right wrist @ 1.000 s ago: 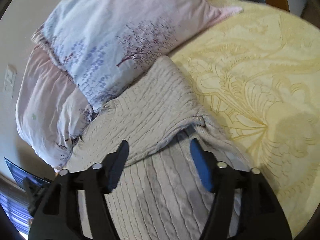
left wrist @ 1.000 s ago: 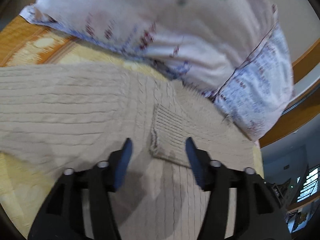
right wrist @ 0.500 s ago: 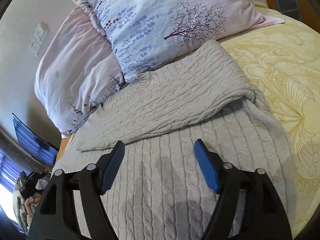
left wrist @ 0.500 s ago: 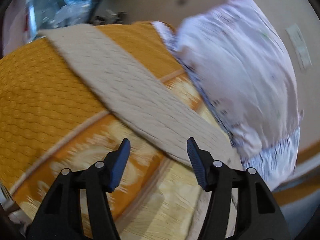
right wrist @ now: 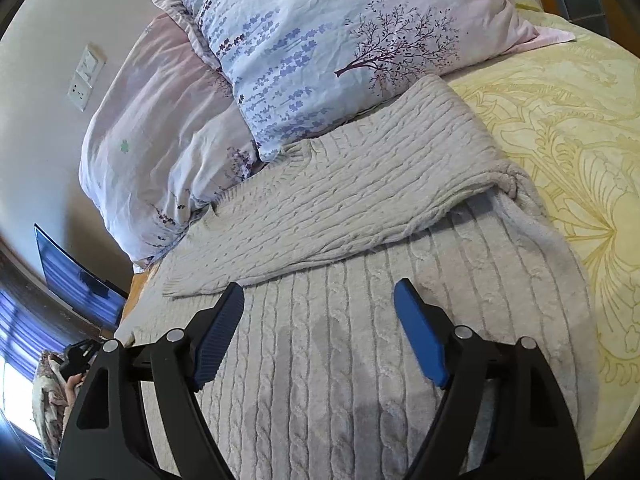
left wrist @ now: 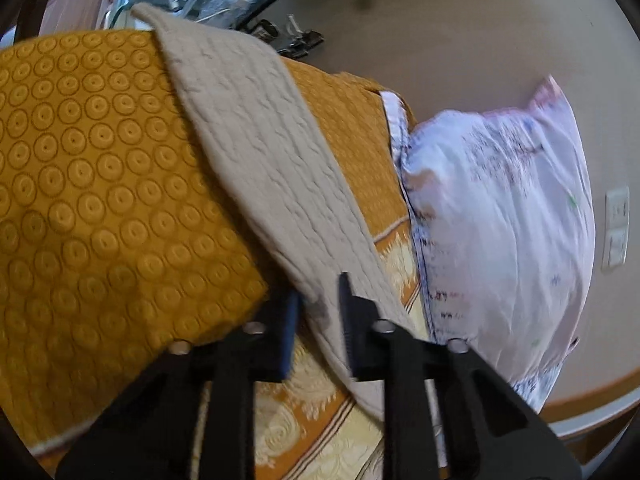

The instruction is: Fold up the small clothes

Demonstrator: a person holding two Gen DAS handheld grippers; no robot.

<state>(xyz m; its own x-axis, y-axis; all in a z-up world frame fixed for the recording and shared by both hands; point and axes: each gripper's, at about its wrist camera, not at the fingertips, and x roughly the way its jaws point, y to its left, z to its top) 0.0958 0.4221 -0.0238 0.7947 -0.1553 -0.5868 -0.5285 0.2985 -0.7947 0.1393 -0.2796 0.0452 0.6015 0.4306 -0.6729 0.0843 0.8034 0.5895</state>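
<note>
— How are the fingers set at the left gripper?

— They are drawn close together around the near end of the sweater's left sleeve, with knit seen between them; whether the cloth is truly pinched cannot be told, since that view is blurred. The sleeve is stretched from there across the orange bedspread toward the far left edge of the bed.

— And the right gripper?

— Its fingers are spread wide and nothing is held; it is hovering above the sweater, which is lying flat on the bed with its right sleeve already laid across the chest.

— How would the step in hand be done well?

— The left sleeve is judged to be the one being folded. Both layers of knit should be caught, the sleeve lifted just clear of the bedspread, carried inward and laid over the body, parallel to the folded sleeve. The body could be pressed down by the free gripper so it is not dragged.

— What is counted?

— One sweater, two sleeves, one folded. Two pillows at the far side, against the wall. Two grippers. One yellow patterned sheet.
</note>
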